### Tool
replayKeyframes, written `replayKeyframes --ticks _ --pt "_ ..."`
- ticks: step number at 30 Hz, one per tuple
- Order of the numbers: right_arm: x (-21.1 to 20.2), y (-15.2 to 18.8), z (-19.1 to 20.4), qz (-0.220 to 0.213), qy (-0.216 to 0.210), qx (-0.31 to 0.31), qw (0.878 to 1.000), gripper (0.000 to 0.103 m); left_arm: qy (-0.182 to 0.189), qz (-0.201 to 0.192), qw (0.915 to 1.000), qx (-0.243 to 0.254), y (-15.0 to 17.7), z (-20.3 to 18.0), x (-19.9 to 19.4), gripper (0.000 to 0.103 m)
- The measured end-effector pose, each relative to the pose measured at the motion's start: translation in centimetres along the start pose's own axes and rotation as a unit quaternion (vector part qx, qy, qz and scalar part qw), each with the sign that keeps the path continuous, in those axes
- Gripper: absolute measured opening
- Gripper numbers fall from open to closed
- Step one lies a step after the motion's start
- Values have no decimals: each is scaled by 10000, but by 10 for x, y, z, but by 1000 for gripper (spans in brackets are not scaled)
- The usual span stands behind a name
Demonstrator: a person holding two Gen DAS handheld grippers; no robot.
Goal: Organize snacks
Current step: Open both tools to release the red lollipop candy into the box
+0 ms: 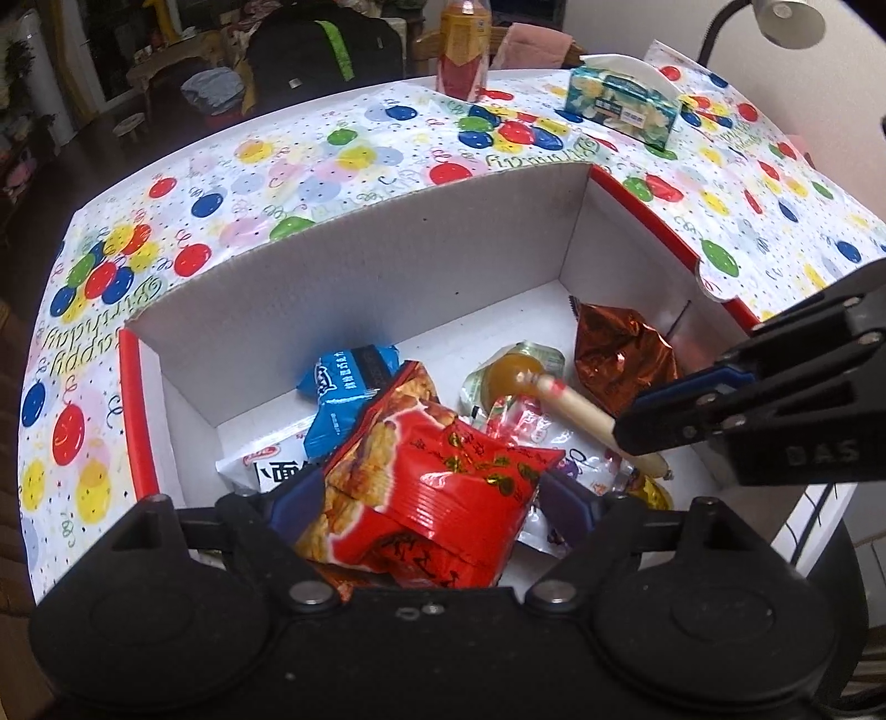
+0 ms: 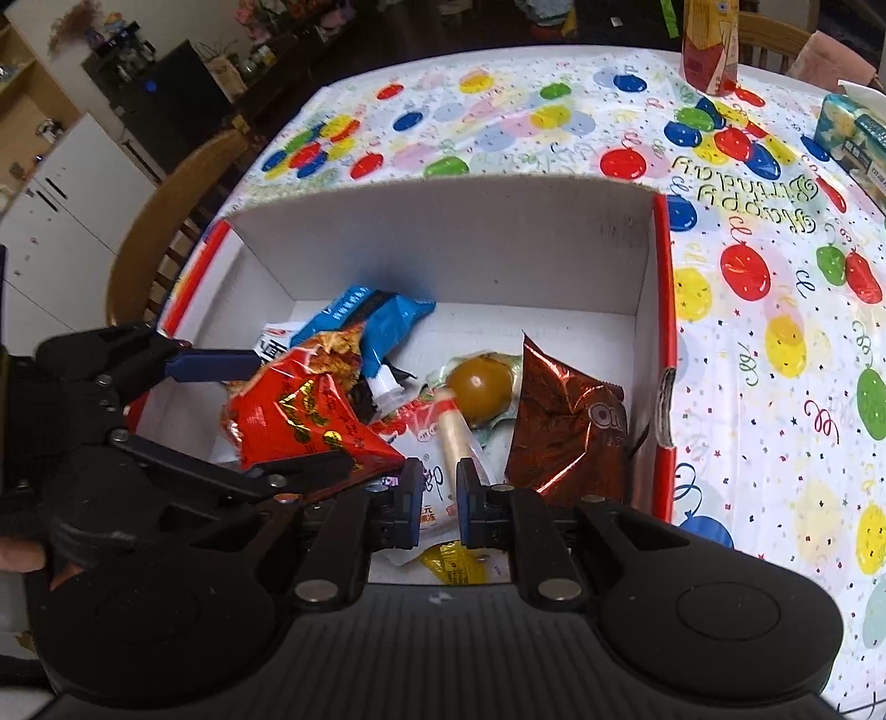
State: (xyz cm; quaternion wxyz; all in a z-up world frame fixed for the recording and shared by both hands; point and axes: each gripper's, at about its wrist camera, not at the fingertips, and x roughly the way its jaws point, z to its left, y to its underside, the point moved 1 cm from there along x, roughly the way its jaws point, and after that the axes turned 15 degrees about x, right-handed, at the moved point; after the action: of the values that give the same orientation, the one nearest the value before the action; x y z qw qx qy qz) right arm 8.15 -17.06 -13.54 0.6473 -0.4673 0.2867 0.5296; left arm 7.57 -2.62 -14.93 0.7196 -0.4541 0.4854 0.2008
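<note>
A white cardboard box [image 1: 133, 410] [image 2: 662, 332] with a red rim sits on the balloon tablecloth and holds several snacks. My left gripper [image 1: 432, 493] [image 2: 288, 415] is shut on a red crinkled snack bag [image 1: 437, 476] [image 2: 293, 421], held just above the pile at the box's near side. My right gripper [image 2: 440, 487] [image 1: 637, 426] is shut on a pale sausage stick [image 2: 454, 432] [image 1: 576, 407] whose red-banded tip points at a brown egg pack [image 2: 479, 382] [image 1: 515, 371]. A blue packet [image 1: 343, 387] [image 2: 365, 315] and a brown foil packet [image 1: 620, 360] [image 2: 565, 432] lie in the box.
A white packet [image 1: 266, 465] and a yellow one [image 2: 454, 562] lie low in the box. A drink bottle [image 1: 462, 44] [image 2: 709, 44] and a tissue pack [image 1: 620, 102] [image 2: 853, 133] stand at the table's far side. A wooden chair [image 2: 160, 221] is at the left edge.
</note>
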Motion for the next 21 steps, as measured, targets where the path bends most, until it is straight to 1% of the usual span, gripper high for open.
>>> replayKeyframes --ticks 5,11,18,19,20,21 --pt "-12 0 -6 -72 -221 -21 9997 13 24 -107 9993 -343 3 -1 -6 92" --pt "-26 0 -9 -162 -445 -174 9987 13 -85 -264 9977 -616 6 -6 -21 93" --pt "-47 7 -4 -403 -569 -503 9963 14 -246 -449 9946 -905 8 -9 -46 96" --pt "-50 8 -4 -440 -586 -523 9959 17 -267 -483 9939 -953 9 -10 -50 96" --pt "-53 9 -4 -479 -609 -535 9956 25 -288 -516 9932 -1000 10 -10 -54 96" --pt "-57 10 -5 -535 -633 -535 9951 30 -308 -552 9925 -1042 10 -11 -57 96"
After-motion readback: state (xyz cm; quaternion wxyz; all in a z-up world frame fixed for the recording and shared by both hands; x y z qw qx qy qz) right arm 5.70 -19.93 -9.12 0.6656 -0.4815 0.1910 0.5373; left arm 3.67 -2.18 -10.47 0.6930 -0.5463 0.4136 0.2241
